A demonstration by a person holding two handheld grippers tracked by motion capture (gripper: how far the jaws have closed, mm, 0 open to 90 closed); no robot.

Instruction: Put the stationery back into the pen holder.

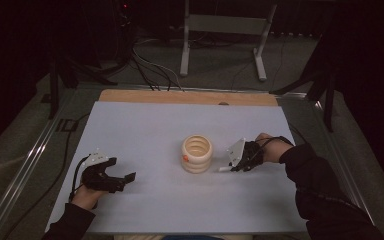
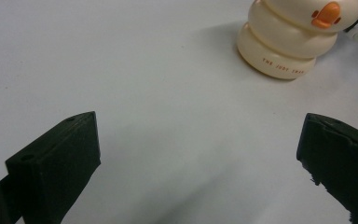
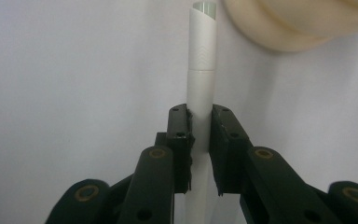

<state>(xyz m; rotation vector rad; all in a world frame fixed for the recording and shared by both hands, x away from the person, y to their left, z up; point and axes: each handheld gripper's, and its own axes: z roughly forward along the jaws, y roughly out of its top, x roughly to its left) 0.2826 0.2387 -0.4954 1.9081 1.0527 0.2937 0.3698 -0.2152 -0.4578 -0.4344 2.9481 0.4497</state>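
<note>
The right claw [image 3: 199,126] is clenching a white pen-like tube [image 3: 200,84], its two black jaws pressing on the shaft from either side, low in the centre of the right gripper view. The tube is running straight up that frame, its tip ending just beside the cream ribbed holder [image 3: 298,23] in the upper right corner. In the high view the right claw [image 1: 232,166] is sitting right of centre, the tube [image 1: 223,169] lying low against the pale desk [image 1: 145,130] just right of the holder [image 1: 197,154]. The left claw [image 1: 125,179] is resting at lower left, well apart from the holder, jaws standing wide and gripping nothing.
</note>
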